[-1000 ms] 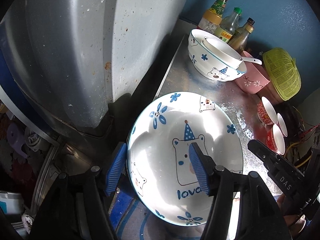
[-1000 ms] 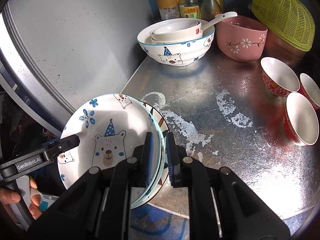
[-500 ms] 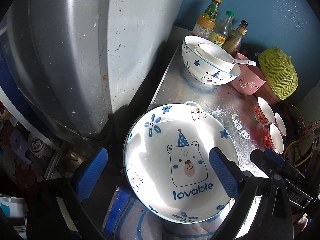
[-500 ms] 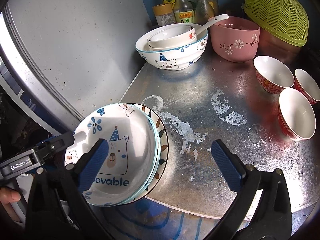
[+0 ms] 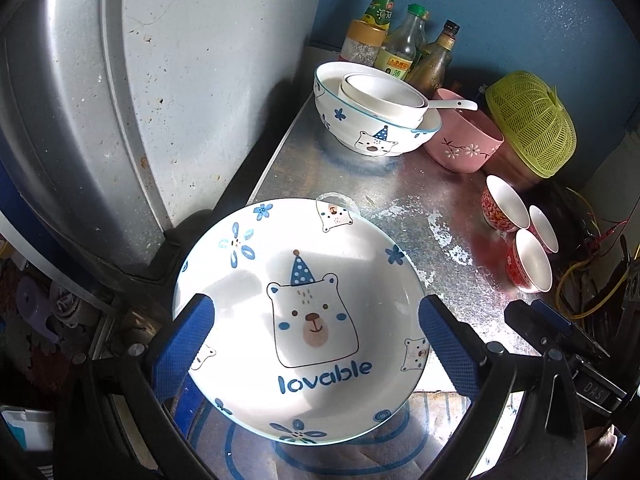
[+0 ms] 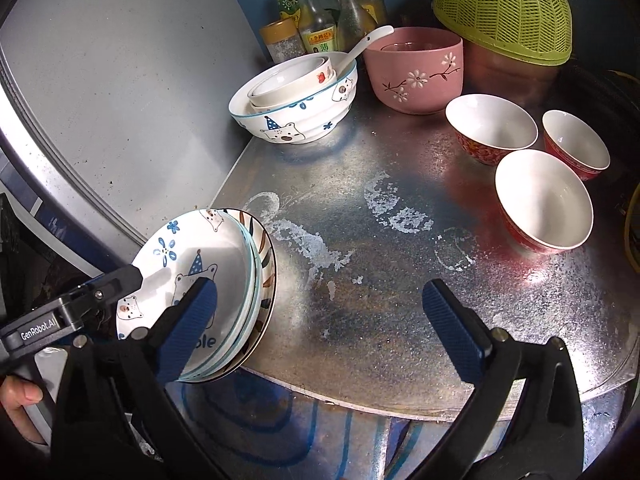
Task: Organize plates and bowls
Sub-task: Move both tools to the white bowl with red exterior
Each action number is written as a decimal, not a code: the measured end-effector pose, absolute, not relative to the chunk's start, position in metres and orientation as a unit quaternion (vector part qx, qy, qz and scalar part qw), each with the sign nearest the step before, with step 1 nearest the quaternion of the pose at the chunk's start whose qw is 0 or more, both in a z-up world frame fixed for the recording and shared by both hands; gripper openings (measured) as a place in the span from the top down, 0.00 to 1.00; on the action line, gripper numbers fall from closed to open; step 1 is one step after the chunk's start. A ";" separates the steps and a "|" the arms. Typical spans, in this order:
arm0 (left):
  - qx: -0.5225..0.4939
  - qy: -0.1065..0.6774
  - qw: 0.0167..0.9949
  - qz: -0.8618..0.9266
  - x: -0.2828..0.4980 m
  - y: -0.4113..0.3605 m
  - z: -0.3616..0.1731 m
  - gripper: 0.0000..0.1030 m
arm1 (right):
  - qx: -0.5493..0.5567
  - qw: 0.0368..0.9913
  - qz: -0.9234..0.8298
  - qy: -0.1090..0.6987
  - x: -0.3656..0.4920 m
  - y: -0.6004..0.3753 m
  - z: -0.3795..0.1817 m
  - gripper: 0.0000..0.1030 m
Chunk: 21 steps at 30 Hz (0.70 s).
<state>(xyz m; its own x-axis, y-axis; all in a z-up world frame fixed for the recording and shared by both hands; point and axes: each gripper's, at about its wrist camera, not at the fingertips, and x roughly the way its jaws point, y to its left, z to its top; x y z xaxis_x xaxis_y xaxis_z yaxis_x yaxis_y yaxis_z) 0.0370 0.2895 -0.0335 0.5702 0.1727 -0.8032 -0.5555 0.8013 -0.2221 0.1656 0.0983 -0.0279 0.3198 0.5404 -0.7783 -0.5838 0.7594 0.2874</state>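
A stack of plates, topped by a white bear plate reading "lovable" (image 5: 304, 316), sits at the near left corner of the metal counter (image 6: 384, 264), overhanging its edge; it also shows in the right wrist view (image 6: 224, 272). My left gripper (image 5: 316, 344) is open, its blue pads spread wide either side of the plate without touching it. My right gripper (image 6: 324, 328) is open and empty, to the right of the stack, above the counter's front edge. A large bear bowl (image 5: 372, 128) holding smaller white bowls stands at the back.
A pink bowl (image 6: 416, 68) with a white spoon, three red-patterned small bowls (image 6: 540, 196), a green mesh cover (image 6: 504, 8) and several bottles (image 6: 316, 12) line the back and right. A grey appliance wall (image 5: 192, 80) rises on the left.
Both grippers opened and let go of the plate stack, then drew back from it. The stack now rests on the counter corner.
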 end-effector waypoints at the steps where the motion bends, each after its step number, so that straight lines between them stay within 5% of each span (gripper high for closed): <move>1: -0.231 0.412 0.856 0.210 0.039 0.286 -0.033 0.01 | -0.021 0.813 0.344 0.469 0.166 0.094 -0.028 0.00; 21: -0.200 0.427 0.870 0.145 0.107 0.199 -0.026 0.01 | 0.024 0.835 0.286 0.470 0.196 -0.008 -0.020 0.00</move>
<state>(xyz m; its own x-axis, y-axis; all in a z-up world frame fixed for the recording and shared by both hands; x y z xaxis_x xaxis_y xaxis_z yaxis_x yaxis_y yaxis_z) 0.1067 0.1993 -0.0262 0.5934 0.0822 -0.8007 -0.4231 0.8781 -0.2234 0.1956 -0.0080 -0.0201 0.3948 0.5011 -0.7701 -0.4551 0.8348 0.3099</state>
